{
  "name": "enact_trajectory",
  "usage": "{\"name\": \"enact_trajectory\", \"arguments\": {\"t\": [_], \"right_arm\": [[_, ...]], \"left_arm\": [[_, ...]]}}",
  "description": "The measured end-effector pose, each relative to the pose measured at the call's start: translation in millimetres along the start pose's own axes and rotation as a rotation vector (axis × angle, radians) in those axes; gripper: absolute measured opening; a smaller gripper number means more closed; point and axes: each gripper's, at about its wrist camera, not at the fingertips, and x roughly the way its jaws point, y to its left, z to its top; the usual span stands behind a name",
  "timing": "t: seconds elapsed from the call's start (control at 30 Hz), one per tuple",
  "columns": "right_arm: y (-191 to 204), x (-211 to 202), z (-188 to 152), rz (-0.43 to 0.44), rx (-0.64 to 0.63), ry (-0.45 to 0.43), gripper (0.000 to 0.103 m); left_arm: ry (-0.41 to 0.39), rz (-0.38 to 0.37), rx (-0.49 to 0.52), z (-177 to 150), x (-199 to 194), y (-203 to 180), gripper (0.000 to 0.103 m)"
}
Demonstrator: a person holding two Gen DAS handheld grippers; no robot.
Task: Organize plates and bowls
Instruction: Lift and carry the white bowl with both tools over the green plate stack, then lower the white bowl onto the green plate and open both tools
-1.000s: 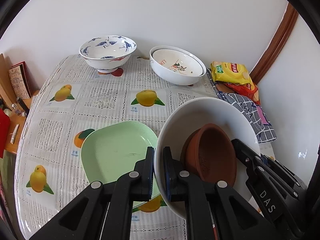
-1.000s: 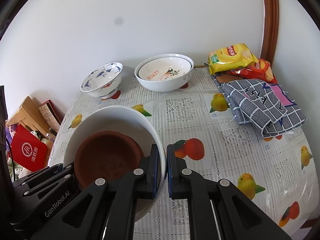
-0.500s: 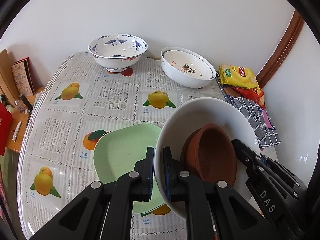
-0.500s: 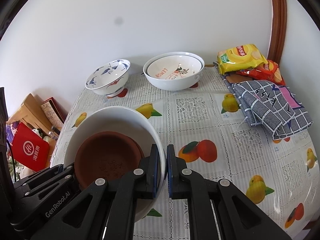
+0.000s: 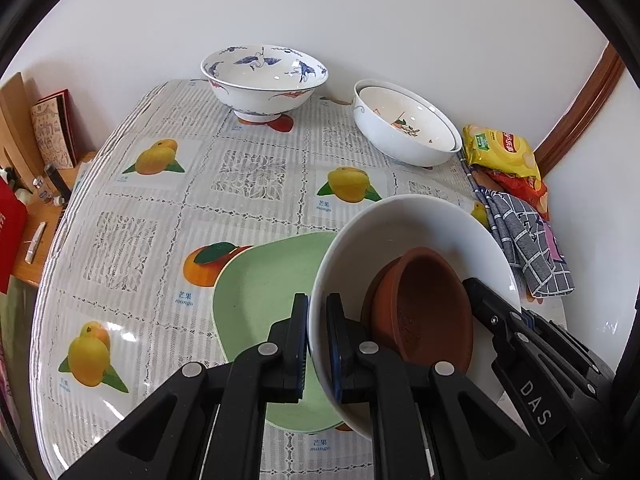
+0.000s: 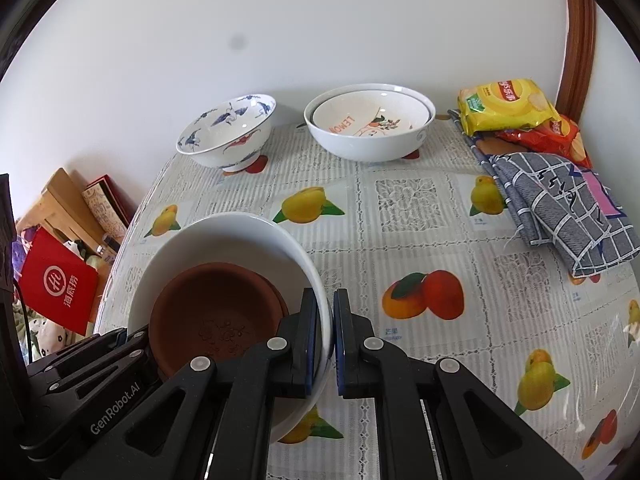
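Note:
A large white bowl with a brown clay dish inside hangs above the table, carried between both grippers. My left gripper is shut on its left rim. On the opposite rim my right gripper is shut too. A pale green plate lies on the tablecloth just under and left of the bowl. At the back stand a blue-and-white footed bowl and two nested white bowls.
The fruit-print tablecloth covers a round table. Snack bags and a folded checked cloth lie at the right. Beyond the left edge are a wooden shelf, books and a red bag.
Both grippers have carried the white bowl forward and lower over the table, toward the back bowls. The green plate now lies farther under the bowl.

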Motion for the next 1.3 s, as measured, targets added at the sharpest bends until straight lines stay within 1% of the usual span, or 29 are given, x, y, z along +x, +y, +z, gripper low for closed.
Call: {"name": "enact_trajectory", "arguments": {"t": [0.57, 0.9, 1.3], "right_arm": [[14.5, 43.2, -6.6, 0.018, -0.015, 0.068, 0.008], [19.4, 62.9, -7.7, 0.026, -0.024, 0.099, 0.008], [21.6, 68.0, -7.5, 0.016, -0.056, 0.091, 0.008]], "left_arm": [[0.060, 0.029, -0.035, 2.0, 32.8, 26.4, 0.009], [0.081, 0.034, -0.054, 3.7, 46.8, 37.5, 0.009], [0.084, 0.020, -0.057, 3.3, 49.8, 39.3, 0.010]]}}
